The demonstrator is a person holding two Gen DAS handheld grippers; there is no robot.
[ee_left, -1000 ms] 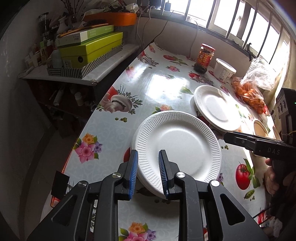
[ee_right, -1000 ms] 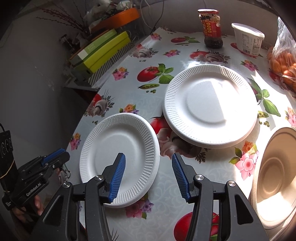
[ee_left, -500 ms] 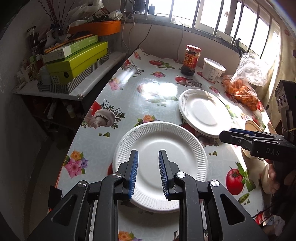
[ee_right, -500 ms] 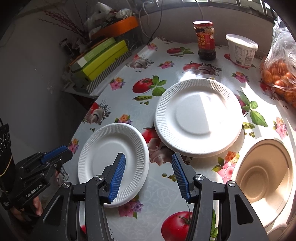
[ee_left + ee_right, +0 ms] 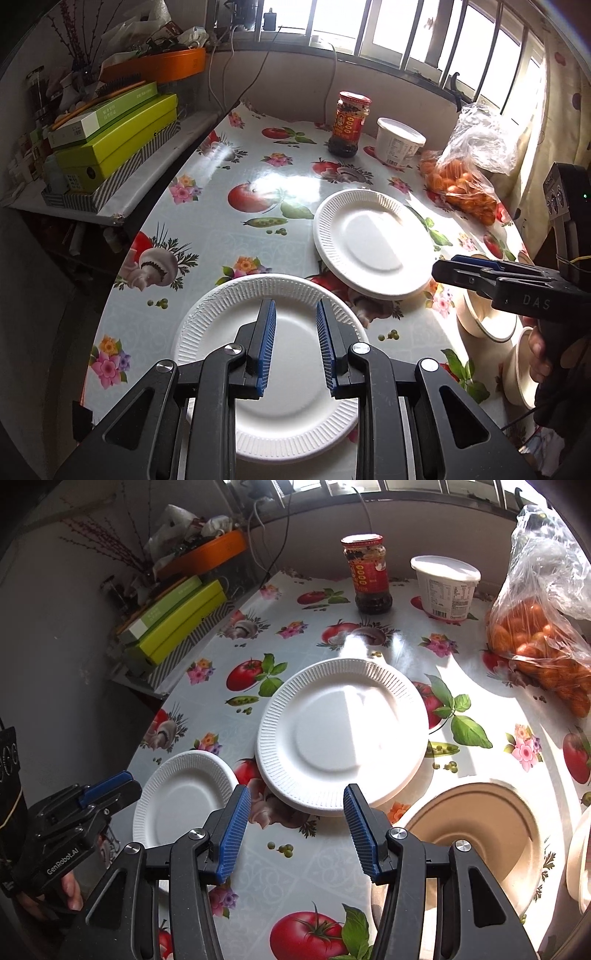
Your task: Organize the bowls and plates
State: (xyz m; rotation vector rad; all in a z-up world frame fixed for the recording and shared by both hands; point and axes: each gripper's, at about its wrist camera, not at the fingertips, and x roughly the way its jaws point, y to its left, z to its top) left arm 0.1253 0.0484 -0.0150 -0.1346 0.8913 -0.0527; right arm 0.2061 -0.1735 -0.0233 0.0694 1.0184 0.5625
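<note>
The tablecloth (image 5: 295,864) looks glossy (sunlight glares off it); both plates (image 5: 343,734) (image 5: 295,369) seem matt white foam with ribbed rims, the gripper pads (image 5: 232,830) ridged blue rubber.

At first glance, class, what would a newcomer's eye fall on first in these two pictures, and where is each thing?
Two white paper plates stand out against the bright fruit-and-flower tablecloth: the larger plate in mid-table, the smaller plate near the left edge. At the far side stand a red-labelled jar and a white tub, with a bag of oranges at the right.

Near plate (image 5: 280,373) left of plate stack (image 5: 373,243)
</note>
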